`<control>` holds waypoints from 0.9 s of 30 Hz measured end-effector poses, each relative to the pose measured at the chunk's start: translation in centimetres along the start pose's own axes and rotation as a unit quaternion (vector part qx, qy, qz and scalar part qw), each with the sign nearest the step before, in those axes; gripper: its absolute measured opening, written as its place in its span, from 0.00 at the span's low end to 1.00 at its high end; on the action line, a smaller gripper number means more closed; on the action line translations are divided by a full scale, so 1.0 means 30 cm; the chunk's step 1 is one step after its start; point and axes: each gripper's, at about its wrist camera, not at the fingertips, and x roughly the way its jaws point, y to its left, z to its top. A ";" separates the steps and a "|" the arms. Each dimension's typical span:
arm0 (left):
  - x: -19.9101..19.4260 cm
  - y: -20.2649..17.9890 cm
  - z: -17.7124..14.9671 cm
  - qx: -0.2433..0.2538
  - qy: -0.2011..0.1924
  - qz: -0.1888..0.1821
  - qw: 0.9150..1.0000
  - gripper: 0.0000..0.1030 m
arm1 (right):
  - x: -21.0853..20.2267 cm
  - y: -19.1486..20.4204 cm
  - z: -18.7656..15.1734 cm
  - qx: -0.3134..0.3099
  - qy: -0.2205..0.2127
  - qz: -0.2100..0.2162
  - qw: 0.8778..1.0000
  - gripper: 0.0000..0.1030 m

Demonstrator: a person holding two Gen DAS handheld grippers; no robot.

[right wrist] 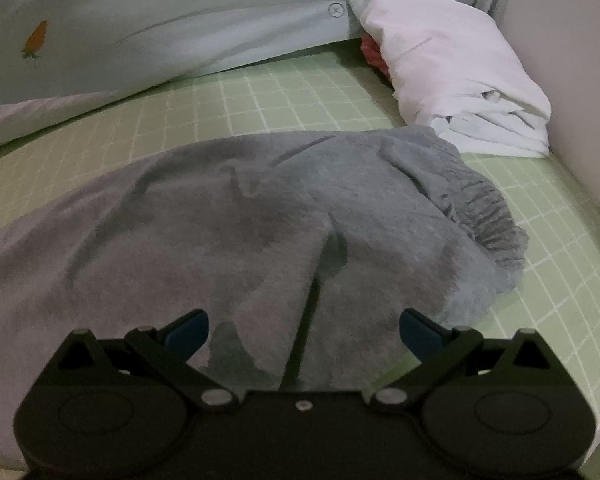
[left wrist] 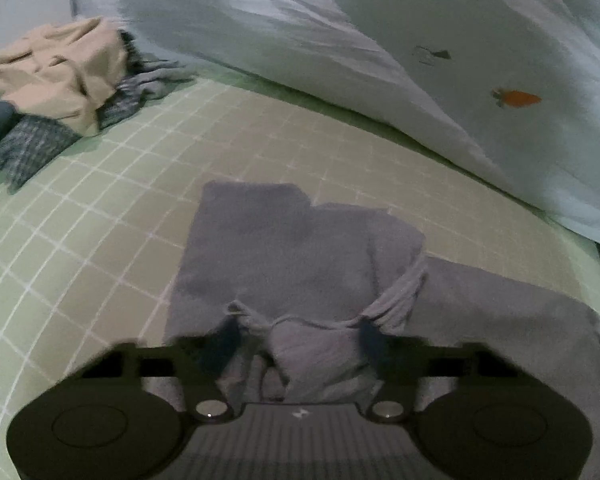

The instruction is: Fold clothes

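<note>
Grey garment (left wrist: 296,248) lies partly folded on the green checked sheet (left wrist: 100,184), directly ahead of and under both grippers. Left gripper (left wrist: 298,334): jaws spread, a bunched fold of the grey cloth sits between the fingertips, not pinched. Right gripper (right wrist: 304,330): jaws wide apart, released, hovering over the garment's crease; elastic waistband (right wrist: 484,216) lies ahead to the right. White pillow (right wrist: 452,68) beyond the waistband. Heap of clothes (left wrist: 48,96) far left.
</note>
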 end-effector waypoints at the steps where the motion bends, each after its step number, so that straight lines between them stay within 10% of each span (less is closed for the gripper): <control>1: -0.001 -0.011 0.003 0.007 0.006 -0.013 1.000 0.04 | -0.002 -0.004 -0.003 0.004 0.000 -0.002 1.000 1.00; 8: -0.088 -0.170 -0.035 0.104 0.018 -0.131 0.986 0.03 | -0.010 -0.050 -0.032 0.037 0.005 -0.004 0.999 1.00; 15: -0.015 -0.270 -0.147 0.152 0.111 -0.155 0.970 0.07 | 0.000 -0.111 -0.031 0.066 0.003 -0.001 0.998 1.00; 17: -0.002 -0.277 -0.161 0.154 0.123 -0.150 0.969 0.24 | 0.004 -0.139 -0.024 0.081 -0.001 -0.001 0.997 1.00; 20: -0.047 -0.283 -0.147 0.162 0.083 -0.142 0.973 0.77 | 0.011 -0.179 -0.015 0.103 -0.006 -0.001 0.995 1.00; 27: -0.095 -0.248 -0.062 0.137 0.020 -0.091 0.986 0.85 | 0.041 -0.278 0.007 0.159 -0.022 -0.023 0.987 1.00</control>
